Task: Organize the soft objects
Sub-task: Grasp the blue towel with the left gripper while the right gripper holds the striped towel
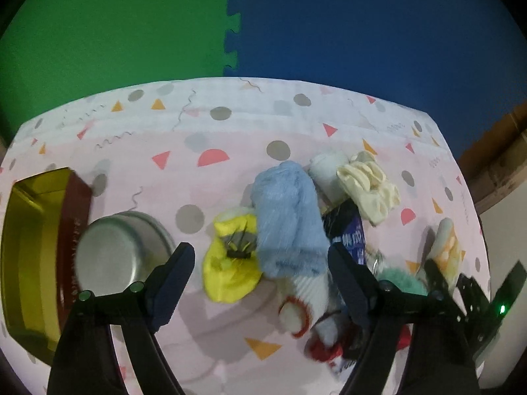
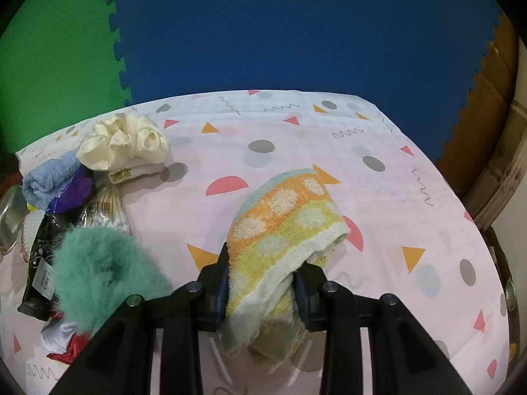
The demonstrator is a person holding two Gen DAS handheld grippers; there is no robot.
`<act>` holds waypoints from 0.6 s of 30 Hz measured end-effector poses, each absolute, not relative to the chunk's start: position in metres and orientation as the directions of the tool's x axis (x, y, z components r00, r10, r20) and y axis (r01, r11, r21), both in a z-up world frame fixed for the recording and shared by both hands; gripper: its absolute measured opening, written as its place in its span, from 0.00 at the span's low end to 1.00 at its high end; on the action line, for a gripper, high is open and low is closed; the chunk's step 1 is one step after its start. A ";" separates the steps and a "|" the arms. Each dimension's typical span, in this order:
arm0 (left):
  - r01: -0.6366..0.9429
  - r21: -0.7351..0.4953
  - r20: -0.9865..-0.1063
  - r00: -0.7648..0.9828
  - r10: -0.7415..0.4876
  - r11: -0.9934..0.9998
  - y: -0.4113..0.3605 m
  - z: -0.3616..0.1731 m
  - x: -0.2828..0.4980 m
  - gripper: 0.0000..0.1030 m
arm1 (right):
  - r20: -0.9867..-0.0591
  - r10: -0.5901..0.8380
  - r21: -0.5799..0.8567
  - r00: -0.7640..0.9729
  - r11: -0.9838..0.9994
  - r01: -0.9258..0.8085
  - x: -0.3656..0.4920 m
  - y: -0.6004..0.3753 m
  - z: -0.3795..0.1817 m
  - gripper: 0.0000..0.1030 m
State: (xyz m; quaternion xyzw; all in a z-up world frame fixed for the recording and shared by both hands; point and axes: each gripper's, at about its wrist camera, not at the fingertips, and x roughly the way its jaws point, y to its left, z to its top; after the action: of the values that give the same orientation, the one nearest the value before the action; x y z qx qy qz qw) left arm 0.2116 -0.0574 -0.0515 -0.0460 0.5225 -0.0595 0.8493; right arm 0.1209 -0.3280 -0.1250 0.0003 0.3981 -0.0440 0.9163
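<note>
- while the right gripper (image 2: 260,283) clamps its jaws on the spotted towel (image 2: 286,227) over the worktop (image 2: 378,197),
- the left gripper (image 1: 262,263) hangs wide open — empty — above the blue fluffy cloth (image 1: 286,214).

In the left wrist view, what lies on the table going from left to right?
Gold box → metal bowl → yellow sock → fluffy blue cloth → cream scrunchie → orange-and-yellow towel.
</note>
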 end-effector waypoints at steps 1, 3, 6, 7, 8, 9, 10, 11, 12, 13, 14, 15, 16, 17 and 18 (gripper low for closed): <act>0.060 -0.136 -0.883 0.446 -0.148 0.989 -0.060 -0.053 0.215 0.78 | -0.730 -0.082 -0.037 0.679 0.996 0.081 0.121 -0.328 -0.125 0.33; 0.078 -0.125 -0.891 0.429 -0.146 0.989 -0.068 -0.058 0.223 0.78 | -0.730 -0.082 -0.038 0.678 0.996 0.080 0.121 -0.328 -0.125 0.33; 0.094 -0.129 -0.904 0.397 -0.156 0.987 -0.076 -0.068 0.234 0.78 | -0.732 -0.080 -0.035 0.677 0.996 0.080 0.121 -0.327 -0.125 0.33; 0.094 -0.132 -0.908 0.389 -0.158 0.987 -0.076 -0.071 0.236 0.78 | -0.732 -0.080 -0.035 0.676 0.996 0.079 0.121 -0.327 -0.125 0.34; 0.090 -0.131 -0.914 0.376 -0.155 0.987 -0.078 -0.076 0.240 0.78 | -0.732 -0.079 -0.035 0.676 0.996 0.078 0.122 -0.328 -0.125 0.33; 0.086 -0.127 -0.916 0.371 -0.150 0.988 -0.079 -0.079 0.242 0.77 | -0.733 -0.078 -0.035 0.676 0.996 0.078 0.122 -0.328 -0.125 0.34; 0.082 -0.123 -0.917 0.371 -0.145 0.989 -0.080 -0.082 0.243 0.73 | -0.733 -0.078 -0.034 0.675 0.996 0.077 0.122 -0.327 -0.125 0.34; 0.082 -0.124 -0.920 0.363 -0.145 0.989 -0.082 -0.086 0.245 0.60 | -0.733 -0.077 -0.034 0.675 0.996 0.077 0.122 -0.328 -0.125 0.34; 0.087 -0.129 -0.924 0.351 -0.152 0.988 -0.082 -0.088 0.247 0.51 | -0.734 -0.076 -0.033 0.675 0.997 0.077 0.122 -0.328 -0.125 0.34; 0.091 -0.143 -0.928 0.334 -0.165 0.986 -0.083 -0.090 0.247 0.38 | -0.734 -0.076 -0.033 0.675 0.997 0.077 0.122 -0.328 -0.125 0.34; 0.089 -0.159 -0.927 0.329 -0.179 0.983 -0.082 -0.090 0.246 0.34 | -0.735 -0.074 -0.030 0.674 0.997 0.077 0.122 -0.328 -0.125 0.34; 0.088 -0.161 -0.925 0.333 -0.182 0.983 -0.082 -0.089 0.246 0.31 | -0.735 -0.073 -0.029 0.674 0.997 0.076 0.122 -0.328 -0.125 0.34; 0.086 -0.160 -0.924 0.338 -0.180 0.983 -0.082 -0.087 0.244 0.26 | -0.736 -0.071 -0.027 0.674 0.997 0.075 0.123 -0.328 -0.125 0.34; 0.091 -0.167 -0.919 0.346 -0.189 0.982 -0.081 -0.083 0.242 0.24 | -0.736 -0.069 -0.025 0.674 0.997 0.075 0.123 -0.328 -0.125 0.34; 0.099 -0.175 -0.913 0.356 -0.199 0.980 -0.080 -0.080 0.240 0.23 | -0.736 -0.067 -0.023 0.674 0.997 0.075 0.123 -0.329 -0.125 0.34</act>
State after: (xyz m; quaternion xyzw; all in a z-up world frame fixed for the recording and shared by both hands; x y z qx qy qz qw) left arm 0.2401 -0.0805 -0.0796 -0.0446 0.5601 -0.0904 0.8223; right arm 0.1228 -0.3290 -0.1252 0.0045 0.4018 -0.0388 0.9149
